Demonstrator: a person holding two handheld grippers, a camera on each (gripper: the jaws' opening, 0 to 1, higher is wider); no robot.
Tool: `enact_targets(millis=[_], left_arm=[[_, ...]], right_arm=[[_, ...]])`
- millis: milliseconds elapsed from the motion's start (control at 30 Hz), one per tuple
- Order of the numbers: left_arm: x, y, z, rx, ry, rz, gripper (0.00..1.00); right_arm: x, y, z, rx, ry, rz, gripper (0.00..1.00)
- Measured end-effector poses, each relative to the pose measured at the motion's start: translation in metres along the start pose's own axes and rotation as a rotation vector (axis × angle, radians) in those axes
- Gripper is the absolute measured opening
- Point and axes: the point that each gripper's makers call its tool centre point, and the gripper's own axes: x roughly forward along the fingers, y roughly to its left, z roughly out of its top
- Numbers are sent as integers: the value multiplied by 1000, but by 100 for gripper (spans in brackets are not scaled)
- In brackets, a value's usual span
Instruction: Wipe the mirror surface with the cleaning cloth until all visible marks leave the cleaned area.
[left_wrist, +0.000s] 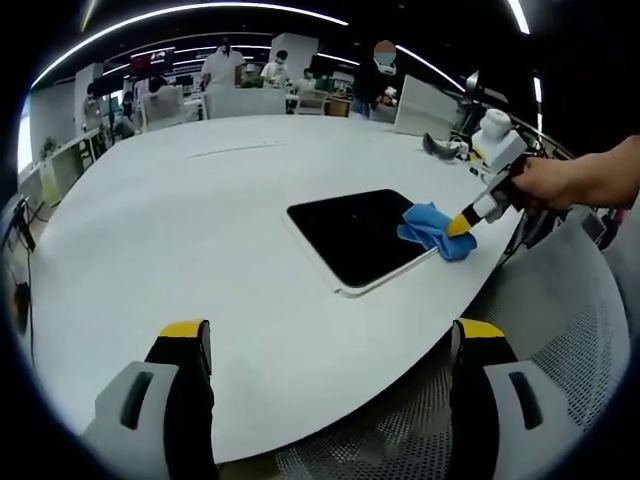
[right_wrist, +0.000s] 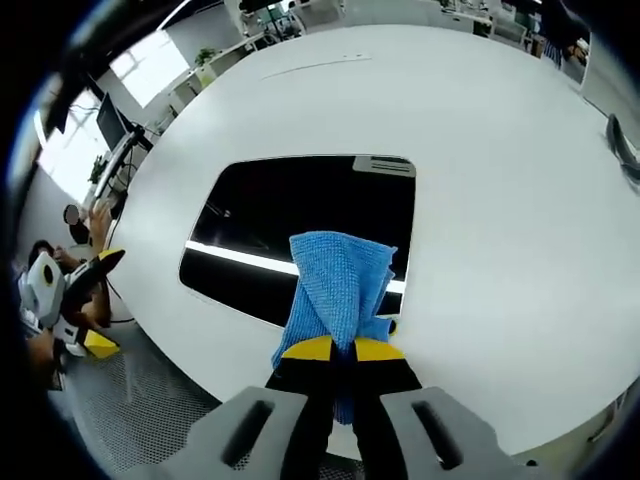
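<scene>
Right claw (right_wrist: 343, 349) is clamped on the blue cloth (right_wrist: 338, 285), which rests on the mirror's (right_wrist: 250, 225) near edge. Left claw (left_wrist: 330, 340) hangs wide and empty above the counter (left_wrist: 200, 220). Risk: the mirror sits near the counter rim, so a hard wipe could slide it off.

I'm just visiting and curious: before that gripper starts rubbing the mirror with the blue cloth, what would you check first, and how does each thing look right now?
1. Cloth held: ok. The right gripper is shut on the blue cleaning cloth.
2. Cloth on the glass: ok. It lies over the near edge of the mirror.
3. Mirror flat on the white table: ok.
4. Left gripper out of the way: ok. It is open, well short of the mirror.
5. Marks on the mirror: cannot tell. The glass shows dark with a reflected light strip.
6. Mirror and cloth both in sight: ok.
</scene>
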Motion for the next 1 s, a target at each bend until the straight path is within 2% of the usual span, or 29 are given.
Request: enact_targets(millis=[200, 333, 500, 633, 667, 1000], left_arm=[[1, 0, 0, 8, 2, 0, 99], [0, 0, 0, 12, 1, 3, 99], [0, 1, 0, 11, 4, 9, 99], [0, 2, -1, 6, 7, 12, 99], [0, 1, -1, 7, 7, 11, 99], [-1, 1, -2, 9, 19, 13, 99]], right_arm=[[-4, -11, -2, 10, 0, -12, 0], [-6, -20, -3, 52, -7, -9, 0], [-5, -17, -1, 29, -3, -14, 0], [-3, -18, 4, 40, -15, -24, 0], [-2, -18, 5, 69, -14, -21, 0], [7, -25, 31, 17, -13, -43, 0]])
